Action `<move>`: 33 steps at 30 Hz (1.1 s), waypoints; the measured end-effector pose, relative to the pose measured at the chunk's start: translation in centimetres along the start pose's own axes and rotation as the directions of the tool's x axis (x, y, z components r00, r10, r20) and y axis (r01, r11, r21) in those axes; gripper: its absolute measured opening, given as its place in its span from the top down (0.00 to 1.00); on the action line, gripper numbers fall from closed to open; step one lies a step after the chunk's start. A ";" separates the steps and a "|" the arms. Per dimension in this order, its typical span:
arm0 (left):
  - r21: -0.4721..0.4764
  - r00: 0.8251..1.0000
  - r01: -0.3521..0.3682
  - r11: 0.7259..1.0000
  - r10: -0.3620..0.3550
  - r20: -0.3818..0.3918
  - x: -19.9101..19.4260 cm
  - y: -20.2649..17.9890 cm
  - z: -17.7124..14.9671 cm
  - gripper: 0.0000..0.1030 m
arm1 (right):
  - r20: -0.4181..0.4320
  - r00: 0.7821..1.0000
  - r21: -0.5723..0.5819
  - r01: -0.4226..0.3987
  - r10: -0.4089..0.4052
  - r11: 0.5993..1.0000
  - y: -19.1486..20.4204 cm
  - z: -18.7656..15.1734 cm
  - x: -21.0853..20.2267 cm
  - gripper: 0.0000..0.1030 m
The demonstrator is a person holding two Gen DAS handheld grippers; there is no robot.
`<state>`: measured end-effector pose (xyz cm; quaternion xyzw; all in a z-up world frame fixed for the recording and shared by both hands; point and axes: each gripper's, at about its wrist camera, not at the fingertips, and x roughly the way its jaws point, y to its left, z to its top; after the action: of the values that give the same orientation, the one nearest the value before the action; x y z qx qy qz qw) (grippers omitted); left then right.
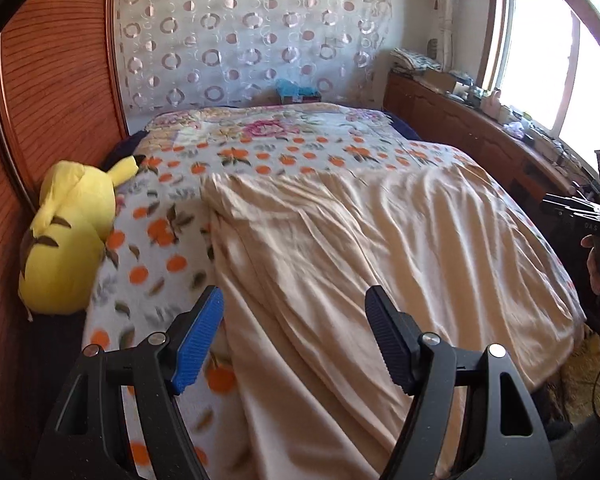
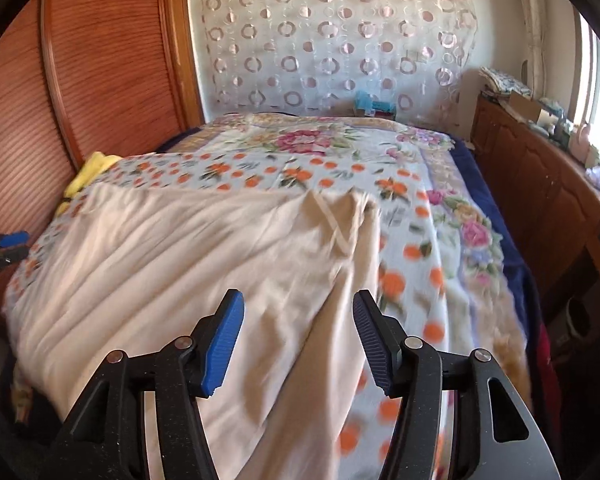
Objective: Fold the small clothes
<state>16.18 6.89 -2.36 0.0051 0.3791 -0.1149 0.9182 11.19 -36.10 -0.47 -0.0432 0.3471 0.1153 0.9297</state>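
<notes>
A cream-beige garment (image 1: 360, 248) lies spread and wrinkled on the flowered bed blanket (image 1: 156, 232). It also shows in the right wrist view (image 2: 188, 248), with a strap or neckline band near its far right corner (image 2: 332, 220). My left gripper (image 1: 294, 316) is open and empty above the garment's near left edge. My right gripper (image 2: 298, 320) is open and empty above the garment's near right edge. The right gripper shows at the far right of the left wrist view (image 1: 580, 212), and the left gripper at the far left of the right wrist view (image 2: 8, 246).
A yellow plush toy (image 1: 72, 236) lies at the bed's left edge by the wooden wardrobe (image 1: 52, 80). A wooden cabinet (image 2: 540, 184) with clutter runs along the right under the window. A blue item (image 1: 294, 90) sits at the head of the bed by the curtain.
</notes>
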 end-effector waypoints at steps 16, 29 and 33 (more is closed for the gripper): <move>-0.029 0.998 -0.036 0.999 0.034 -0.048 7.3 5.2 4.6 0.28 | -0.024 0.996 -0.001 -0.087 0.087 0.996 2.2 4.5 6.2 0.42; -0.095 0.990 0.009 0.995 -0.022 -0.137 12.9 8.6 5.8 0.28 | -0.136 0.990 0.022 0.049 -0.046 0.999 -3.8 5.4 13.1 0.41; -0.095 0.991 0.032 0.995 -0.044 -0.126 13.2 8.1 6.0 0.34 | -0.157 0.988 0.060 0.018 -0.009 0.998 -4.6 5.8 14.8 0.41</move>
<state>31.14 11.48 -7.88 -0.0373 0.4422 -0.1141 0.8889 26.85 -36.87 -5.76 -0.0259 0.4222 0.0945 0.9012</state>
